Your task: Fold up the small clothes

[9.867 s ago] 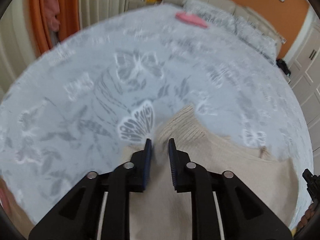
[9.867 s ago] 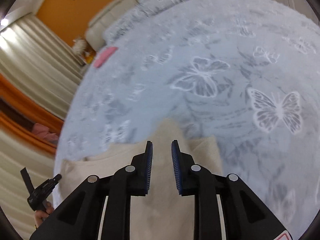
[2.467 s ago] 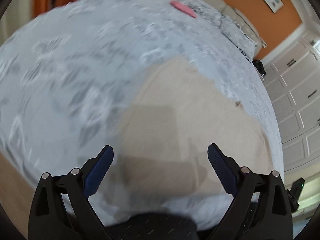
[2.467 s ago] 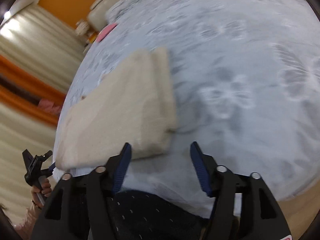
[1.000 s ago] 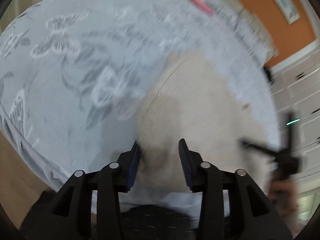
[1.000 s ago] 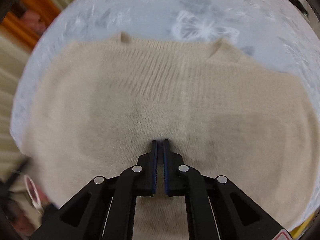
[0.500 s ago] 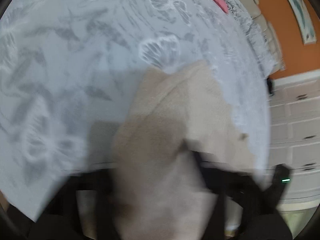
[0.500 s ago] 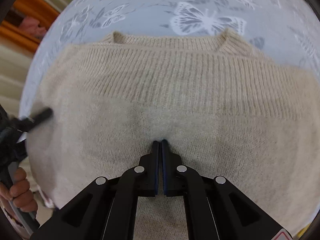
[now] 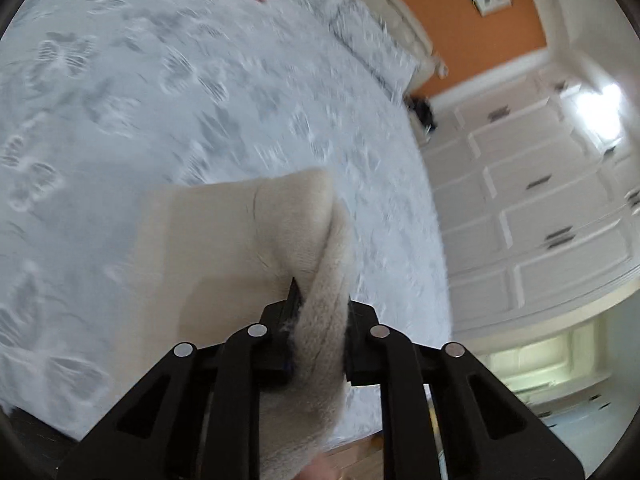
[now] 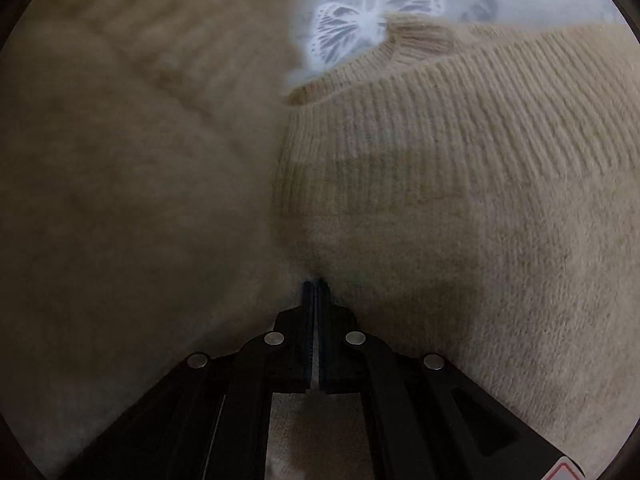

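Knitwear: beige sweater [image 9: 256, 236] looks soft and floppy; left gripper [image 9: 318, 312] closing on a thick bunched fold, right gripper [image 10: 316, 292] pressed together on its nap.

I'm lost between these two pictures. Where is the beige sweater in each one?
Left wrist view: the beige sweater lies lower centre on the bed, one thick fold rising between the closing left gripper.
Right wrist view: it fills nearly the whole picture; the right gripper pinches it.
Shared landmark: the butterfly-print bedspread.

Left wrist view angled down across the bed [image 9: 200, 100], right wrist view close over the sweater [image 10: 460, 200], both sharing sweater and bedspread
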A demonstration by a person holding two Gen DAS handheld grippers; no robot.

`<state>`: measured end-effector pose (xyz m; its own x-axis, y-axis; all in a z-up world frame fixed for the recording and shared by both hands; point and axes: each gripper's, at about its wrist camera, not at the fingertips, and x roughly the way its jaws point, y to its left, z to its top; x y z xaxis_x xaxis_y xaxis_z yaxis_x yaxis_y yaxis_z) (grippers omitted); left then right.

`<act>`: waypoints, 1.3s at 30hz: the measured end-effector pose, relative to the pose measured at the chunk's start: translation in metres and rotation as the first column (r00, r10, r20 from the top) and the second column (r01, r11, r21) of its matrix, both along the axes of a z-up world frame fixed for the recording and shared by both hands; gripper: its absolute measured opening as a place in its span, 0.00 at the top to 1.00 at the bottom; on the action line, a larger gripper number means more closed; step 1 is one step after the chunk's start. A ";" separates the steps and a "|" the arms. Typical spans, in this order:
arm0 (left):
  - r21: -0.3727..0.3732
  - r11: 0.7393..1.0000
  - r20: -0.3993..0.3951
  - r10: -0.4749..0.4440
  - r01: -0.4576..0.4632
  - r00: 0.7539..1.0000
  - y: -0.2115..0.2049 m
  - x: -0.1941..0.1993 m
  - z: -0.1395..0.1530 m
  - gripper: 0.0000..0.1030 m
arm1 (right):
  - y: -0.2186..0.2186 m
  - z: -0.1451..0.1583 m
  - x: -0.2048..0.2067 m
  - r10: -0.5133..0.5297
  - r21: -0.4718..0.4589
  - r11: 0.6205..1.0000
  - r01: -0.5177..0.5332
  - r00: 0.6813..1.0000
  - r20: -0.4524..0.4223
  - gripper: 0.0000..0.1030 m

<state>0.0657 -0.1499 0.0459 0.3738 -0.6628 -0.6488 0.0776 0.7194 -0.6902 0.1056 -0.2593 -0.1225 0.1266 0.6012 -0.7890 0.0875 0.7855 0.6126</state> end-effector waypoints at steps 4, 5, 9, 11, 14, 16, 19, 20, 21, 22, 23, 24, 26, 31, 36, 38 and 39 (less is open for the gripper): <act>0.044 0.999 0.013 -0.014 0.014 1.000 -0.052 -0.004 -0.013 0.86 | -0.064 -0.011 -0.013 -0.159 0.274 0.947 0.167 0.986 -0.053 1.00; 0.053 0.998 0.003 -0.016 0.016 1.000 -0.061 -0.004 -0.016 0.86 | -0.092 -0.008 -0.025 -0.215 0.298 0.930 0.215 0.976 -0.035 1.00; 0.107 0.994 -0.054 -0.014 0.020 0.998 -0.092 -0.001 -0.042 0.86 | -0.191 0.009 -0.079 -0.395 0.351 0.865 0.359 0.918 0.036 0.91; 0.150 0.988 -0.074 -0.012 0.023 0.997 -0.108 -0.003 -0.058 0.84 | -0.226 0.021 -0.104 -0.437 0.338 0.857 0.388 0.896 0.080 0.86; 0.232 0.972 -0.076 -0.027 0.044 0.997 -0.133 -0.012 -0.080 0.59 | -0.255 0.037 -0.134 -0.459 0.274 0.869 0.412 0.879 0.133 0.60; 0.267 0.960 -0.062 -0.071 0.085 0.996 -0.150 -0.025 -0.082 0.48 | -0.262 0.046 -0.149 -0.463 0.237 0.876 0.420 0.870 0.170 0.60; 0.233 0.964 0.025 -0.134 0.125 0.991 -0.147 -0.054 -0.060 0.28 | -0.265 0.060 -0.168 -0.458 0.181 0.887 0.425 0.861 0.221 0.58; 0.218 0.969 0.071 -0.134 0.116 0.988 -0.135 -0.065 -0.049 0.25 | -0.254 0.066 -0.174 -0.444 0.142 0.896 0.421 0.862 0.246 0.54; 0.217 0.971 0.110 -0.131 0.105 0.985 -0.125 -0.073 -0.040 0.22 | -0.247 0.069 -0.175 -0.435 0.116 0.901 0.419 0.862 0.260 0.48; 0.233 0.968 0.145 -0.125 0.089 0.982 -0.113 -0.080 -0.033 0.17 | -0.242 0.076 -0.176 -0.418 0.093 0.908 0.409 0.864 0.280 0.44; 0.270 0.961 0.185 -0.108 0.056 0.977 -0.097 -0.088 -0.026 0.16 | -0.230 0.082 -0.173 -0.404 0.095 0.914 0.394 0.867 0.293 0.38; 0.304 0.952 0.212 -0.094 0.025 0.973 -0.084 -0.093 -0.021 0.16 | -0.219 0.083 -0.168 -0.393 0.108 0.919 0.379 0.869 0.300 0.34; 0.359 0.933 0.229 -0.074 -0.013 0.971 -0.058 -0.100 -0.019 0.16 | -0.204 0.084 -0.158 -0.376 0.146 0.926 0.347 0.877 0.298 0.28; 0.379 0.923 0.138 0.013 -0.065 0.990 -0.006 -0.108 -0.037 0.16 | -0.166 0.065 -0.126 -0.317 0.084 0.948 0.307 0.934 0.167 0.21; 0.363 0.929 0.071 0.047 -0.070 0.996 0.015 -0.115 -0.054 0.16 | -0.140 0.072 -0.102 -0.241 0.050 0.971 0.236 0.953 0.185 0.82; 0.361 0.930 0.079 0.039 -0.065 0.996 0.017 -0.118 -0.053 0.16 | -0.150 0.112 -0.104 -0.252 0.094 0.968 0.235 0.921 0.297 0.83; 0.363 0.930 0.083 0.033 -0.061 0.996 0.018 -0.119 -0.053 0.16 | -0.155 0.125 -0.108 -0.260 0.100 0.965 0.241 0.907 0.330 0.83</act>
